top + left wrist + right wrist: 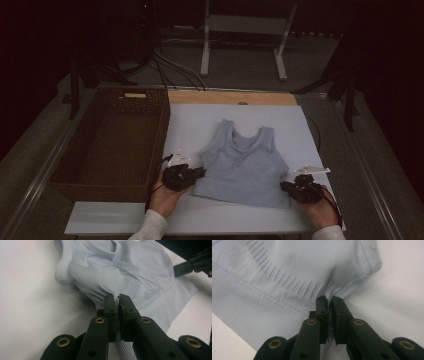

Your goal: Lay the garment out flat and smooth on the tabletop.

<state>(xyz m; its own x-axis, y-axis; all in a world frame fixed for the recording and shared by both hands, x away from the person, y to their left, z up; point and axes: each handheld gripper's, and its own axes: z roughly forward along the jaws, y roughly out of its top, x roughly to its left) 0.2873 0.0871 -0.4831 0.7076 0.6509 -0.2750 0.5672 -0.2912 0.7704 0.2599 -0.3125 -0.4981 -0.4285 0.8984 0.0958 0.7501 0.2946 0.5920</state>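
- A pale blue sleeveless top [243, 162] lies flat on the white desk [190, 122], a little right of the centre of the high view, with its neck toward the top of the frame and its hem toward the bottom.
- It has two broad shoulder straps, a scooped neckline and a wide band along the hem; the cloth is a fine knit with ribbed and mesh-like panels.
- In the left gripper view the top [130, 270] fills the upper middle and right of the frame, puckered into small folds where it is gripped.
- The left gripper [197, 171] sits at the lower left edge of the top; its fingers [110, 306] are clenched on the cloth, which runs down between them.
- The right gripper [287, 186] sits at the lower right corner of the top; its fingers [322, 306] are clamped on the edge of the cloth, with the top [287, 270] spreading over the upper left of that frame.
- A hand [165, 197] holds the left gripper and another hand [320, 210] holds the right one, both at the bottom of the high view.
- A dark wicker basket [75, 172] stands at the left of the desk, well apart from the top.
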